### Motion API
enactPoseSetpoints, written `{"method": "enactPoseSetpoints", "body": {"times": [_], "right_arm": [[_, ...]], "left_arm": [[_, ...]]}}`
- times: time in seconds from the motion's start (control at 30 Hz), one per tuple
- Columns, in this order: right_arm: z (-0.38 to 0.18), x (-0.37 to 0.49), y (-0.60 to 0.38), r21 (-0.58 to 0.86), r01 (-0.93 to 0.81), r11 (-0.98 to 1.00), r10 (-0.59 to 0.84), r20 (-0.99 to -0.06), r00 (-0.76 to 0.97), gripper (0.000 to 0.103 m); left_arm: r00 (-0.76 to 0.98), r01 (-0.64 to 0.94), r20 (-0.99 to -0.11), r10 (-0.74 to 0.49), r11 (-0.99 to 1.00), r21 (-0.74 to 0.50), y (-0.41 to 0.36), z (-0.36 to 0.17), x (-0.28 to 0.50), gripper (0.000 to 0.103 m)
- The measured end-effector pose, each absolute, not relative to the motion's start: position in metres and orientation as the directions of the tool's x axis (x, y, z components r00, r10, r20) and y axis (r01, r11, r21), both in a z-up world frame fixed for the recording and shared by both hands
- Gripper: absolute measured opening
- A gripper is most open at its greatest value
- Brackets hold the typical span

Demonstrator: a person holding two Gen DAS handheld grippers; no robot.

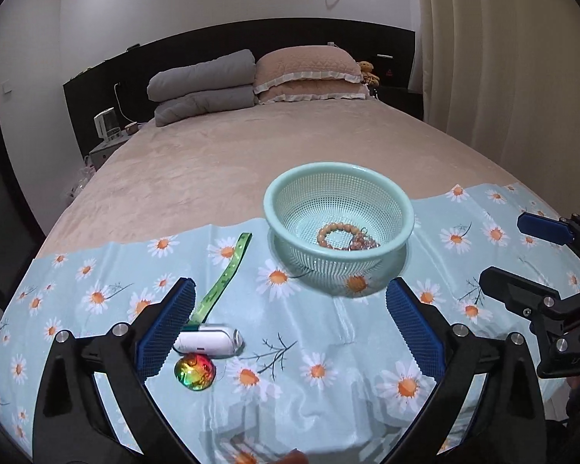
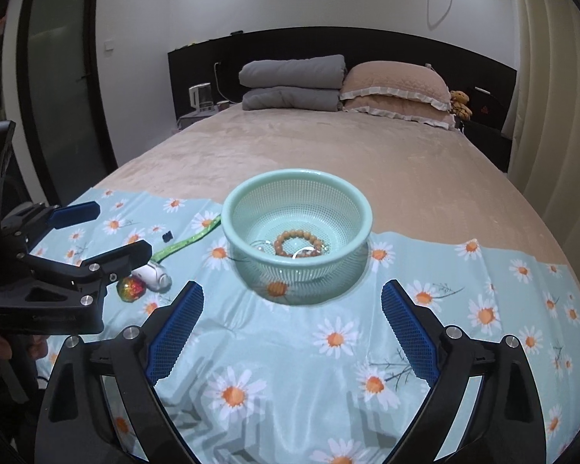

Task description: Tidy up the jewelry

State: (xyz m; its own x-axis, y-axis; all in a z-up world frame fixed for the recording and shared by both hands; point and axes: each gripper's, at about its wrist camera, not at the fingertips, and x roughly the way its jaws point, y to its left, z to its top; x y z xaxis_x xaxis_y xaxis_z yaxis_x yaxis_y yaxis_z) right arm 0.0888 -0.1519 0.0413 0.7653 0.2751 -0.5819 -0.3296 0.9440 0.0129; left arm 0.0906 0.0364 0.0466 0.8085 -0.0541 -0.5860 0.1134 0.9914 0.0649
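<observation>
While both claws hang spread and empty | left claw (image 1: 290,332), right claw (image 2: 292,328) | bracelet (image 2: 298,244) lies in basket (image 2: 232,228) | gem (image 1: 194,372) on cloth: likely hard, slippery, light; pinch across its sides.

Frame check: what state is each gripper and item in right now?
Left gripper: open, empty.
Right gripper: open, empty.
Mesh basket: upright on the floral cloth.
Bead bracelet: inside the basket.
Iridescent gem: on the cloth, outside the basket.
White case: lying on its side.
Green ribbon: stretched flat.
</observation>
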Motion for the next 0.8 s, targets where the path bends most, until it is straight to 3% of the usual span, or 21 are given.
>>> {"method": "enactPoseSetpoints", "body": {"times": [0.57,0.8], "right_arm": [[0.02,0.062,-0.158,0.058,-0.32,0.946,0.297,-0.552,0.779,0.089],[0.027,0.057,-0.159,0.075,-0.333,0.94,0.325,-0.492,0.807,0.089]], "left_arm": [[0.801,0.018,-0.598,-0.016,1.0,-0.002,0.047,0.022,0.073,0.097],[0.841,0.008,-0.541,-0.022,1.0,-0.028,0.05,0.029,0.07,0.097]]}}
